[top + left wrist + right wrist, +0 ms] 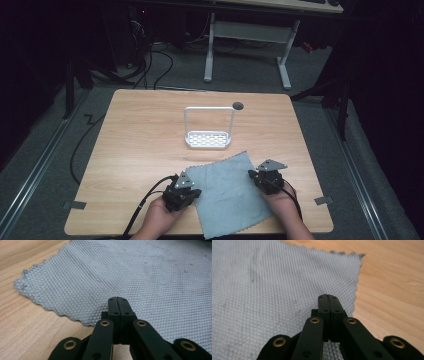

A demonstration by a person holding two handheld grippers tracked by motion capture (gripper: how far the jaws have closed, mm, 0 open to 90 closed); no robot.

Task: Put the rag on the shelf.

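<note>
**Ana:** High view is showing a grey cloth (227, 192) lying flat on the table (140, 145), at the near edge between the person's two hands. A white rack (208, 139) is standing behind it, well apart, toward the middle of the table.

**Ben:** And the grippers?

**Ana:** The left gripper (181, 192) is sitting at the cloth's left edge, the right gripper (267, 179) at its right edge. In both gripper views the jaws are pressing flat together with no gap between them. In the left gripper view the left gripper (117, 300) is pointing over the cloth (140, 272); in the right gripper view the right gripper (328, 298) is pointing near the cloth's (274, 290) far corner. Whether either one is pinching fabric, the pictures are not telling; nothing is showing between the tips.

**Ben:** How is the cloth going to handle?

**Ana:** It is looking thin, light and limp, with a waffle weave and zigzag-cut edges. It is probably going to sag and fold as soon as it is lifting off the wood, and the weave should be giving the jaws some grip. The corners or edges are looking like the best hold: the jaws would need opening, then closing over an edge.
</note>
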